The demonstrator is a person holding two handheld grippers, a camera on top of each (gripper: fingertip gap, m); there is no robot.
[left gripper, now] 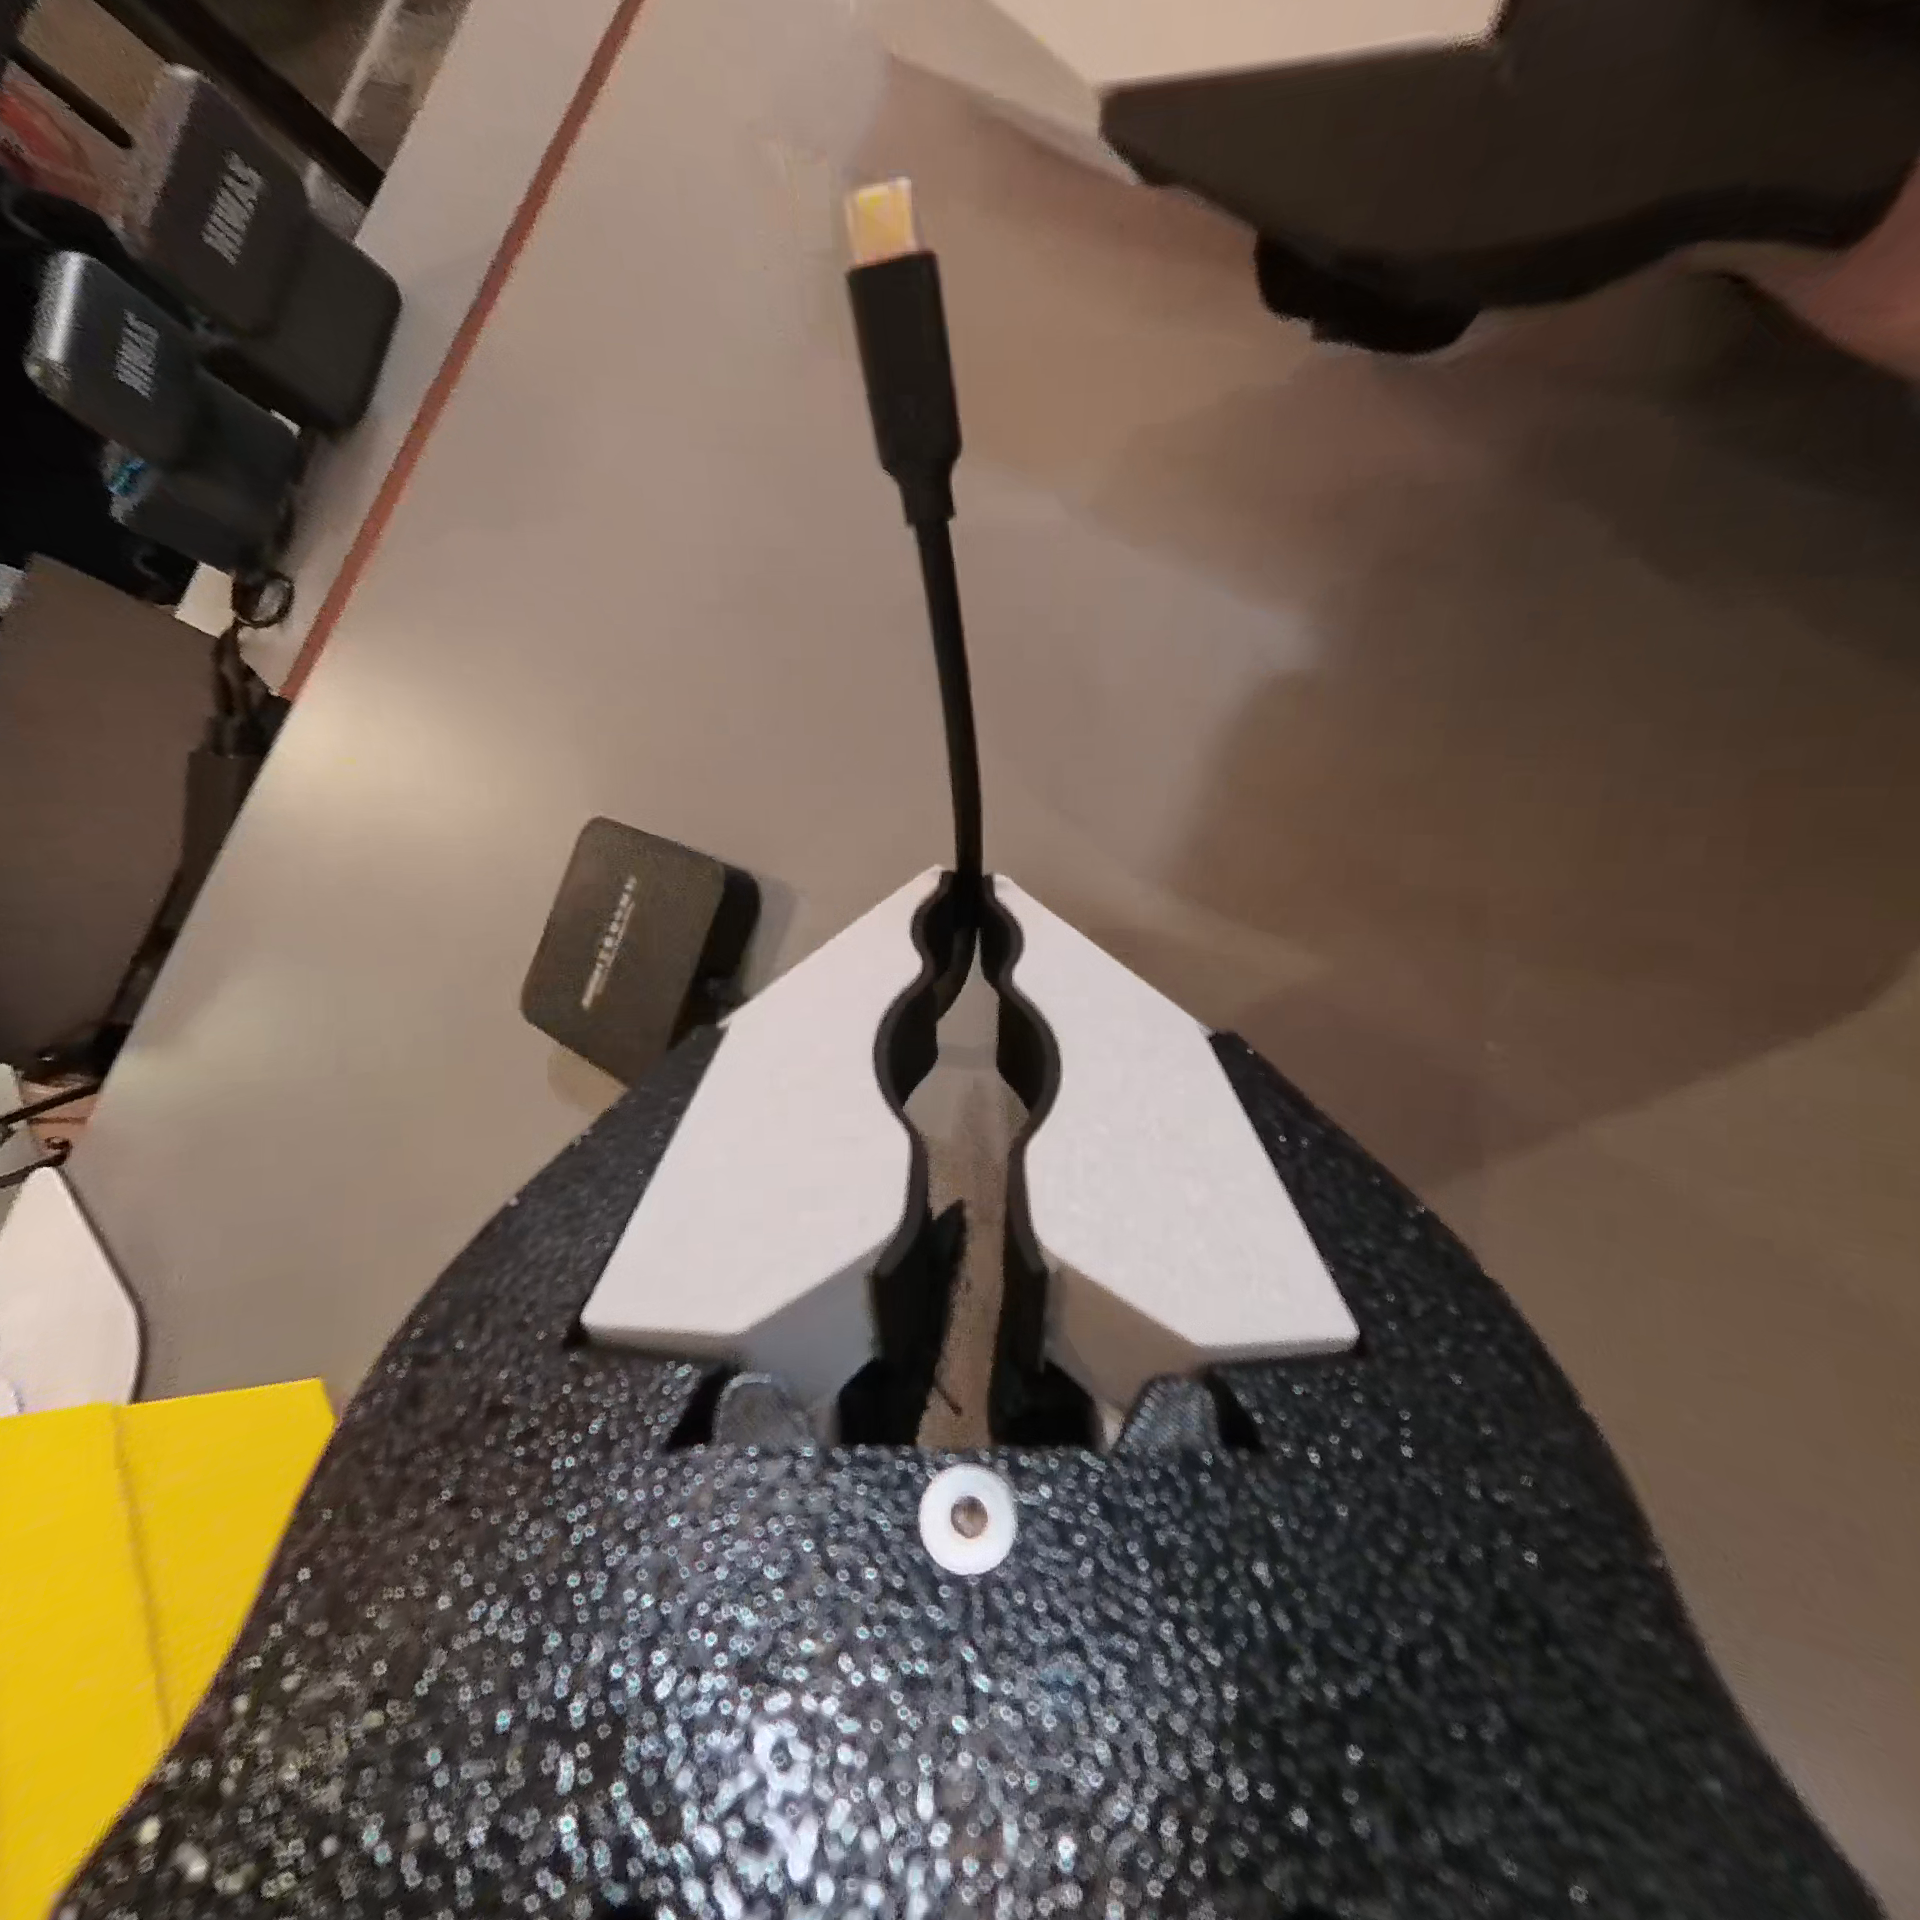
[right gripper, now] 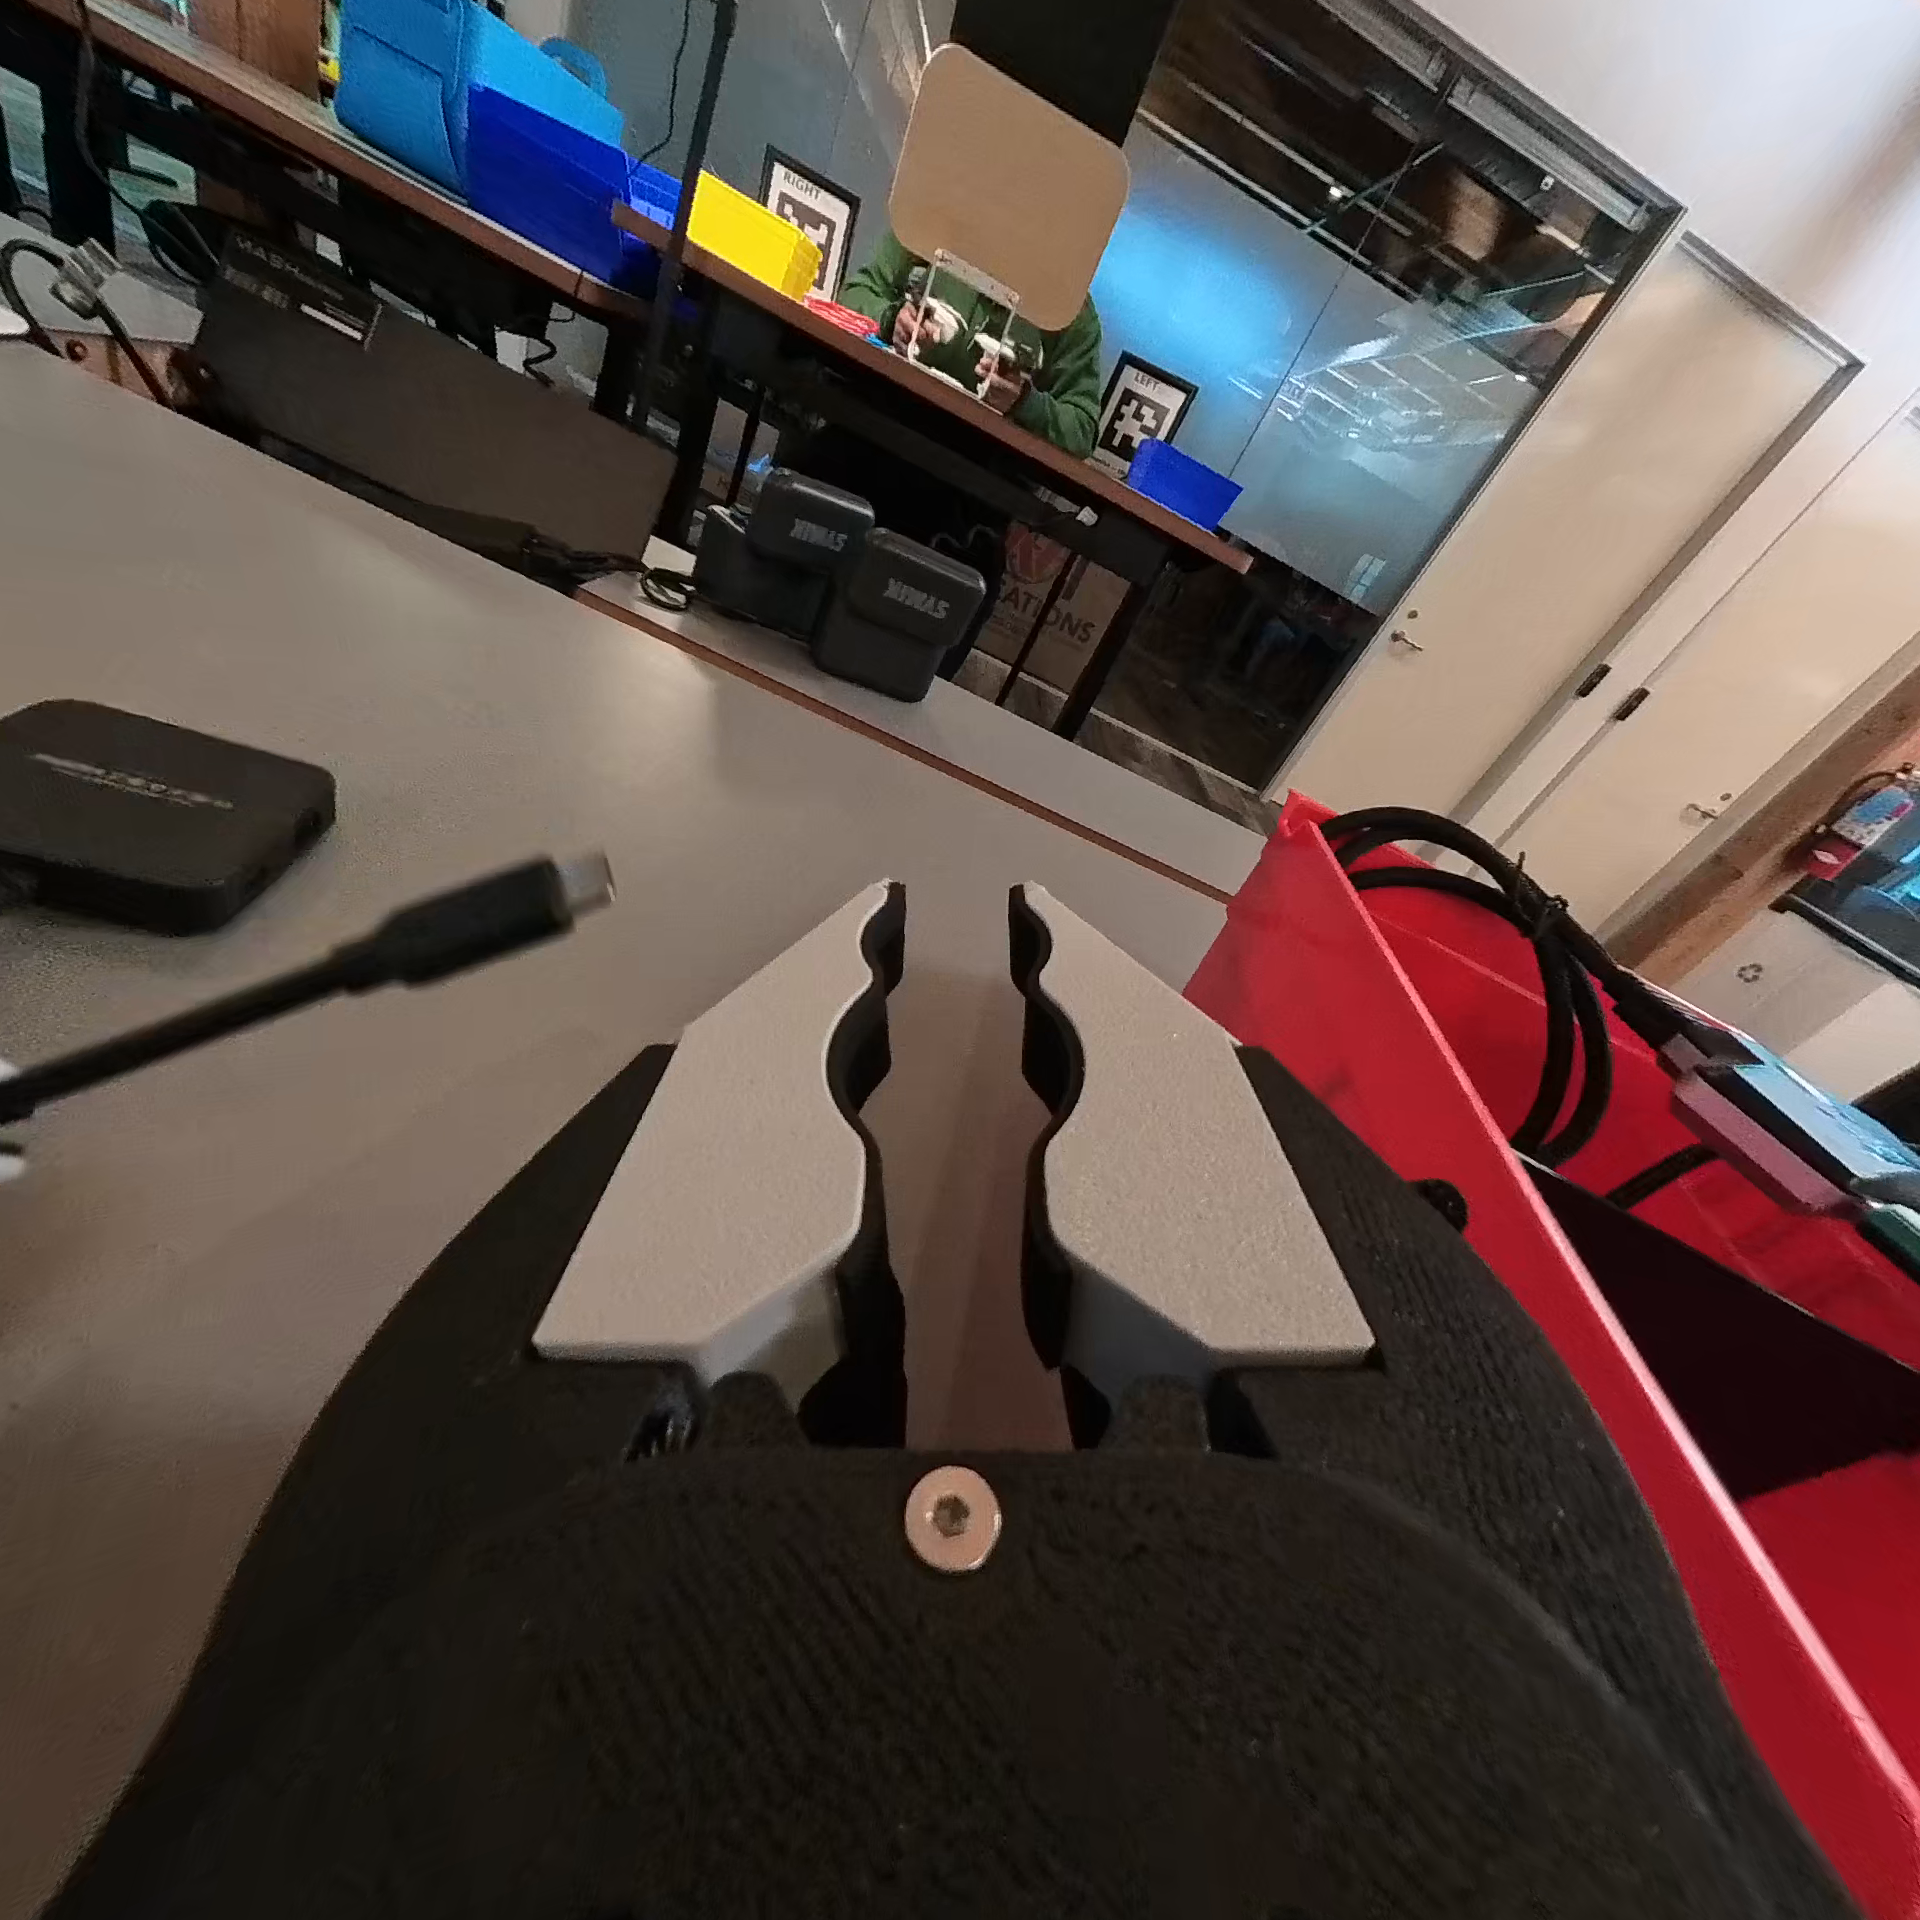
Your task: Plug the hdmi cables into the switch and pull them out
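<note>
Matt grey table (right gripper: 416, 623), matt black plastic switch (right gripper: 156, 810), gold-coloured metal cable plug (left gripper: 881, 223).

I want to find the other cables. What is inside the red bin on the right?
Inside the red bin, a coiled black cable hangs over the rim, beside a grey plug. The wall hides the bin's bottom.

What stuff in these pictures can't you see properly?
- Switch ports: in the left wrist view the left gripper covers one corner; in the right wrist view the picture edge cuts the switch off.
- Cable far end: hidden behind the gripper that holds it.
- Plug tip: blurred in the right wrist view.
- Red bin contents: cut off by the right edge.
</note>
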